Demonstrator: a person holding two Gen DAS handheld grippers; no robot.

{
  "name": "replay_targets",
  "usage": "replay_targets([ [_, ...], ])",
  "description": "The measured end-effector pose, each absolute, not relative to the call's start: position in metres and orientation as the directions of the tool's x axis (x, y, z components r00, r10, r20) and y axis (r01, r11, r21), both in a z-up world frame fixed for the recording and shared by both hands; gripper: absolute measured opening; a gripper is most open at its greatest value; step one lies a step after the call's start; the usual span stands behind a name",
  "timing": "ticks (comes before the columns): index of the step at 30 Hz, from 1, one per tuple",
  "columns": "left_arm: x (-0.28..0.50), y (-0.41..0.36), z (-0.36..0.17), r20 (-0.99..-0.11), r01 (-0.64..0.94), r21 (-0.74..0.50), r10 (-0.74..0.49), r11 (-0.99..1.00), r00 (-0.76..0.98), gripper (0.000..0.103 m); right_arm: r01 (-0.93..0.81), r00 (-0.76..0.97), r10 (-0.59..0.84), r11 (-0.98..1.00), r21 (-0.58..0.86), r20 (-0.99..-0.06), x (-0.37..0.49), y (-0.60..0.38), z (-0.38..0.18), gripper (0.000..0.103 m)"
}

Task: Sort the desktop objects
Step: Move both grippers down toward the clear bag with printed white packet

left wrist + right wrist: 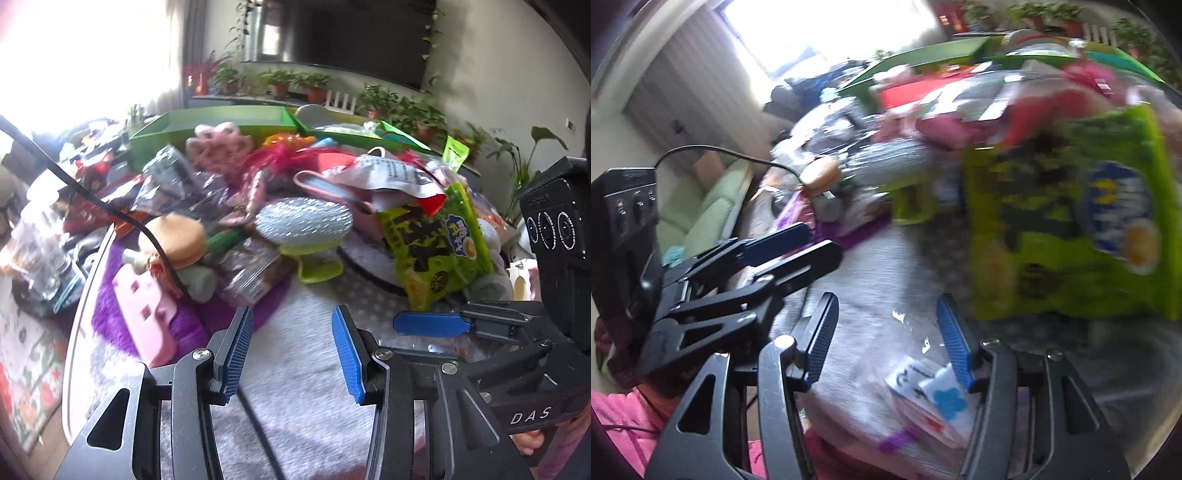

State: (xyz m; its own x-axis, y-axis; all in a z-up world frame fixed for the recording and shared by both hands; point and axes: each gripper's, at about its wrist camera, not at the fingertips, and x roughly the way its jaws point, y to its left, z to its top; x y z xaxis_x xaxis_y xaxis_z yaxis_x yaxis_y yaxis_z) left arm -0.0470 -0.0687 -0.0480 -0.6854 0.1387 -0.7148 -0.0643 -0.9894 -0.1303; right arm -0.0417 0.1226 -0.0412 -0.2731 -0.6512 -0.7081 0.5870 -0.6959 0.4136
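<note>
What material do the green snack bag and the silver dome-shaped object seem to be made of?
The green snack bag looks like glossy printed plastic film: it creases and reflects light. The silver dome-shaped object seems to be metallic mesh or glittery foil, since its surface sparkles in fine lines; it sits on a lime base, probably plastic.

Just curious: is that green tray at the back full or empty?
Cannot tell fully. The green tray shows bare inner walls, but the pile in front hides its floor.
</note>
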Motion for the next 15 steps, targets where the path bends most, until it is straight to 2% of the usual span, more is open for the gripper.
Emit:
replay_targets([
  [8, -0.033, -0.042, -0.052, -0.721, -0.168, -0.136, 0.214, -0.976, -0.659, 0.045, 0.504, -0.424, -0.534, -0.810, 0.299, -0.732, -0.022, 0.156, -0.017, 0.056],
  [15, -0.030, -0.014, -0.059, -0.737, -0.242, -0.146, 0.269, -0.959, -0.620, 0.045, 0.382, -0.401, -0.480, -0.862, 0.333, -0.780, -0.002, 0.202, -0.033, 0.054],
])
